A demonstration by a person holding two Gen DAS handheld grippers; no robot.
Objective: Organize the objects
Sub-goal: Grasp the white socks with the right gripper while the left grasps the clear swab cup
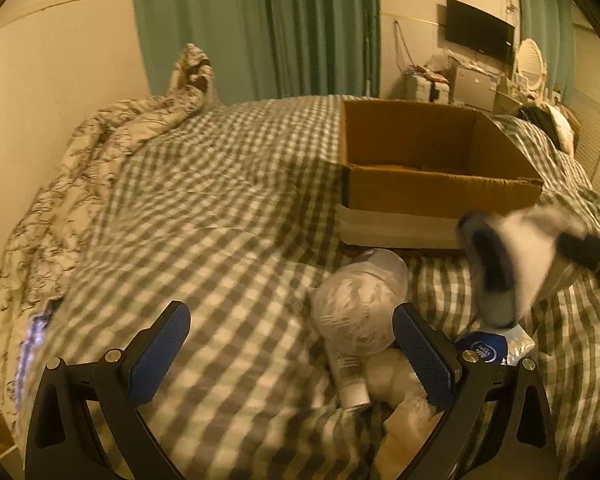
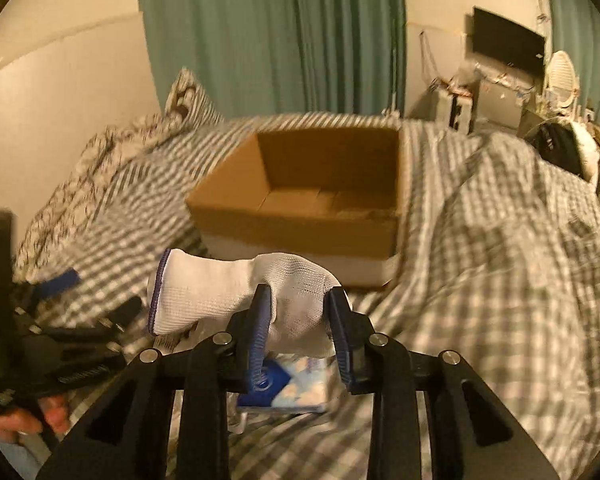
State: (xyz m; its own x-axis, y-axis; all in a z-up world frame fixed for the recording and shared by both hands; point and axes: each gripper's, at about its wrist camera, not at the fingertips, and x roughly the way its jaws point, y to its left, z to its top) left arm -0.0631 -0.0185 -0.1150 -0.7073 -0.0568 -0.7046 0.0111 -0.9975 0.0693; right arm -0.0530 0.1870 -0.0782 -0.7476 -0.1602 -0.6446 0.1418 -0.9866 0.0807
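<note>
My right gripper (image 2: 299, 301) is shut on a white knit glove (image 2: 228, 292) with a blue cuff edge and holds it above the checked bed, short of the open cardboard box (image 2: 300, 236). The same glove shows blurred in the left wrist view (image 1: 516, 256), in front of the box (image 1: 440, 196). My left gripper (image 1: 292, 320) is open and empty, low over the bed. Beside its right finger lie a crumpled clear plastic bottle (image 1: 356, 312), a white tube (image 1: 350, 376) and a blue tissue pack (image 1: 496, 346). The tissue pack (image 2: 288, 388) lies under my right gripper.
A crumpled patterned quilt (image 1: 72, 184) lies along the wall on the left. Green curtains (image 1: 260, 28) hang behind the bed. A TV (image 1: 478, 30) and cluttered furniture stand at the far right. A bunched duvet fold (image 2: 500, 240) rises right of the box.
</note>
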